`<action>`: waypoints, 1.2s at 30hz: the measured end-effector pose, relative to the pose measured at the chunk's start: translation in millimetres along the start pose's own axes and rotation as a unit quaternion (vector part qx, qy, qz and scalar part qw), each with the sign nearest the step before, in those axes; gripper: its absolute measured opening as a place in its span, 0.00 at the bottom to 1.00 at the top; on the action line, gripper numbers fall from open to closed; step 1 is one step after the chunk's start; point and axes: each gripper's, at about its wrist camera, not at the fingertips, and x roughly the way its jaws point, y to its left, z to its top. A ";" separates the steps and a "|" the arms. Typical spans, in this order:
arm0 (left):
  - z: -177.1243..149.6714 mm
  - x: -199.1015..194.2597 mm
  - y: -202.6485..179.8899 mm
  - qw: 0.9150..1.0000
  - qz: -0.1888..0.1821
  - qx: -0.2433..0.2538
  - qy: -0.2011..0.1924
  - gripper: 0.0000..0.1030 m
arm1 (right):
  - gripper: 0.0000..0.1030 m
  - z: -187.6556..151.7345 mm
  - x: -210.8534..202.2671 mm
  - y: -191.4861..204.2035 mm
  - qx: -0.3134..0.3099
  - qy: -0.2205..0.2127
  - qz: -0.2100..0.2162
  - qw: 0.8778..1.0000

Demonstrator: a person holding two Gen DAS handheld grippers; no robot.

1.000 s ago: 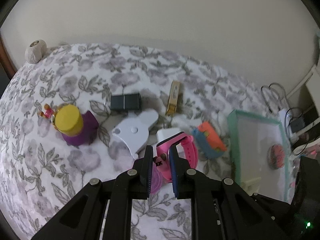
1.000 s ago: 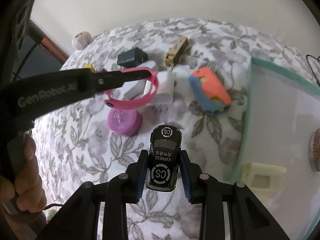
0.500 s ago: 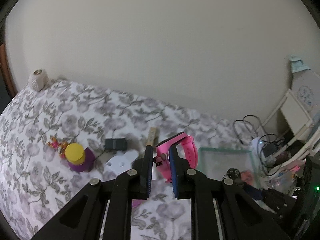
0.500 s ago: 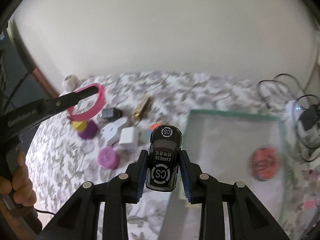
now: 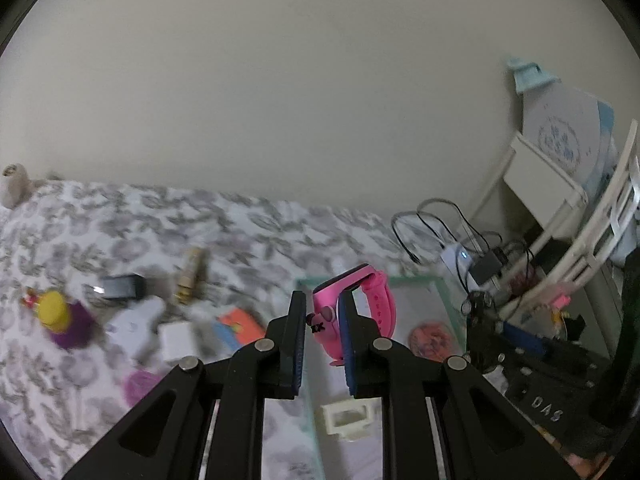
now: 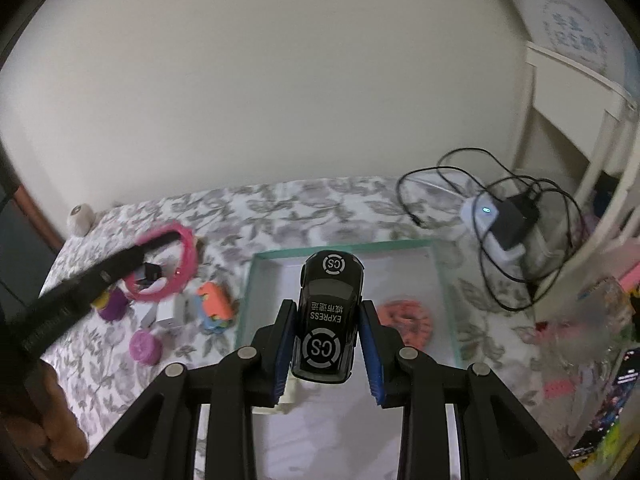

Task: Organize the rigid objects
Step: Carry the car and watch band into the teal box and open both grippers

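- Right gripper [image 6: 327,344] clamped black toy car [image 6: 329,322] above green-rimmed tray [image 6: 344,249], long axis along fingers, nose pointing away.
- Left gripper [image 5: 323,320] pinched pink watch [image 5: 352,312].
- Both had risen since earlier frame.

Right gripper [image 6: 326,334] clamped on black toy car [image 6: 329,316], roof text "EXPRESS", "CS" roundels, nose at 12 o'clock. Green-rimmed tray [image 6: 245,300] lies behind the car; orange disc [image 6: 406,320] inside at 3 o'clock. Left gripper [image 6: 168,240] at 9 o'clock pinches pink watch [image 6: 186,268], above clutter on floral cloth [image 6: 280,216]: purple lid [image 6: 145,346], orange-blue toy [image 6: 214,304].
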 end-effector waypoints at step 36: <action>-60.0 105.8 -15.5 0.994 0.034 0.025 0.101 0.17 | 0.33 -50.8 105.0 -9.4 0.008 0.147 -0.001 0.989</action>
